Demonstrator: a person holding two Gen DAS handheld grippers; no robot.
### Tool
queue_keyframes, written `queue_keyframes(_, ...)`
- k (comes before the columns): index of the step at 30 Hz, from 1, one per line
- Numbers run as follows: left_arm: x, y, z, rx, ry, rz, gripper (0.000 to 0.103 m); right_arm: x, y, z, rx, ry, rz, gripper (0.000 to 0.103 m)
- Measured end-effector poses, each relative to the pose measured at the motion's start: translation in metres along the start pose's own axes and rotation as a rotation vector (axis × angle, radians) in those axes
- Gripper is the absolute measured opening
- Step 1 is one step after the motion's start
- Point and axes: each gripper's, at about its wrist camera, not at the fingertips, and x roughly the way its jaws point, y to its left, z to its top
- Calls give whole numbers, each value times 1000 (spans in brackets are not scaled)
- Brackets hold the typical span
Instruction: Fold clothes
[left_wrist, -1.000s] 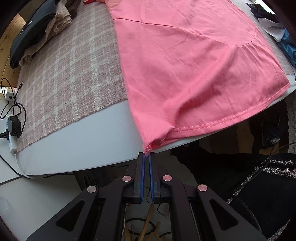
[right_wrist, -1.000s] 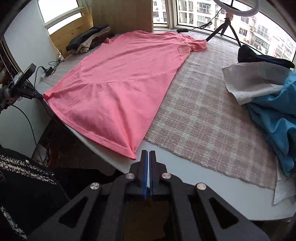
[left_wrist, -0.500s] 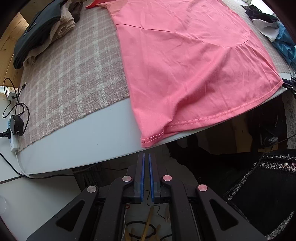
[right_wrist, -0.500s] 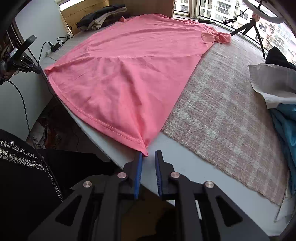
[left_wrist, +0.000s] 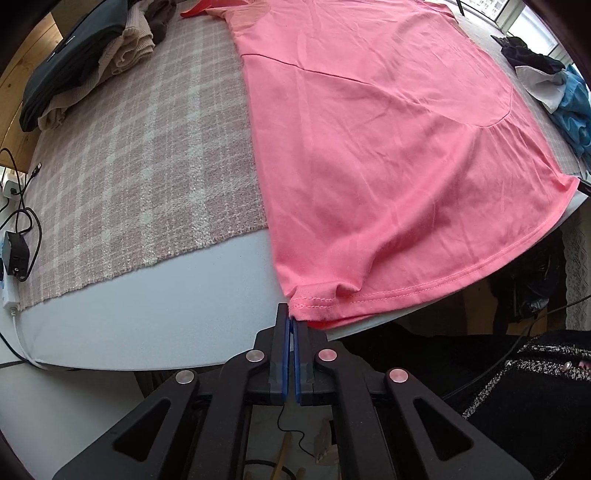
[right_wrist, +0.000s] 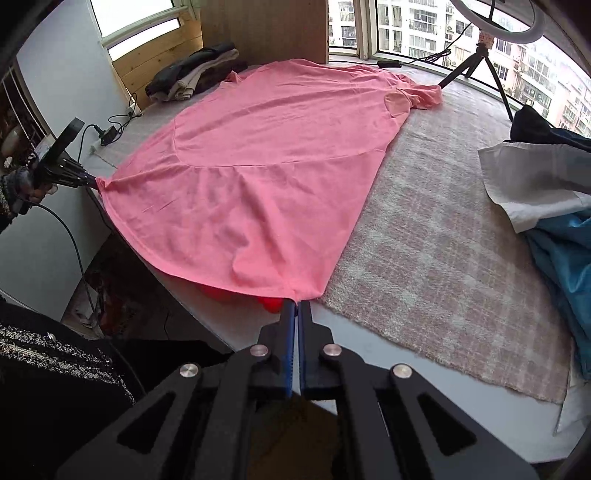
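A large pink garment (left_wrist: 388, 155) lies spread flat on a plaid cloth over the white table; it also shows in the right wrist view (right_wrist: 266, 158). My left gripper (left_wrist: 290, 323) is shut on the garment's near left hem corner at the table's front edge. My right gripper (right_wrist: 296, 306) is shut on the near right hem corner. The left gripper also shows in the right wrist view (right_wrist: 90, 181), pinching the far hem corner. The hem between the two corners hangs slightly over the table edge.
A pile of dark and beige clothes (left_wrist: 85, 62) lies at the far left. White and blue clothes (right_wrist: 546, 199) are heaped on the right. A tripod with a ring light (right_wrist: 484, 55) stands by the window. A power strip and cables (left_wrist: 14, 243) sit at the left edge.
Both grippers had let go and opened slightly half a second ago. Both have since moved forward and closed on the two hem corners of the pink garment.
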Motion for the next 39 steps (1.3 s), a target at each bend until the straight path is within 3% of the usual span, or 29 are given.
queue_keyframes(6, -52, 9, -20, -35, -83, -16, 1, -42, -3, 2, 70, -89, -10, 1)
queue_keyframes(8, -30, 28, -17, -37, -69, -23, 1, -41, -5, -2, 97, -88, -7, 1)
queue_keyframes(10, -13, 35, -26, -41, -43, -32, 1, -20, -4, -8, 86, -31, -34, 1)
queue_keyframes(12, 0, 36, -21, -308, -23, -1, 1, -2, -1, -12, 65, 24, -61, 1)
queue_keyframes(13, 1, 36, -20, -322, -17, 5, 1, 2, 0, -13, 60, 37, -67, 1)
queue_keyframes(20, -52, 32, -24, -289, -81, 24, 1, -52, 5, 5, 80, -53, -59, 1)
queue_keyframes(23, -37, 39, -25, -276, -50, 0, 1, -39, 3, -2, 83, -15, -91, 1)
queue_keyframes(28, 4, 73, -32, -338, 34, -11, 1, 0, -3, -14, 109, 63, -94, 1)
queue_keyframes(33, -28, 104, -12, -300, -34, 20, 1, -19, -9, 17, 116, -10, -77, 1)
queue_keyframes(39, -49, 115, 15, -219, -48, 62, 1, -31, -12, 46, 105, -18, -115, 1)
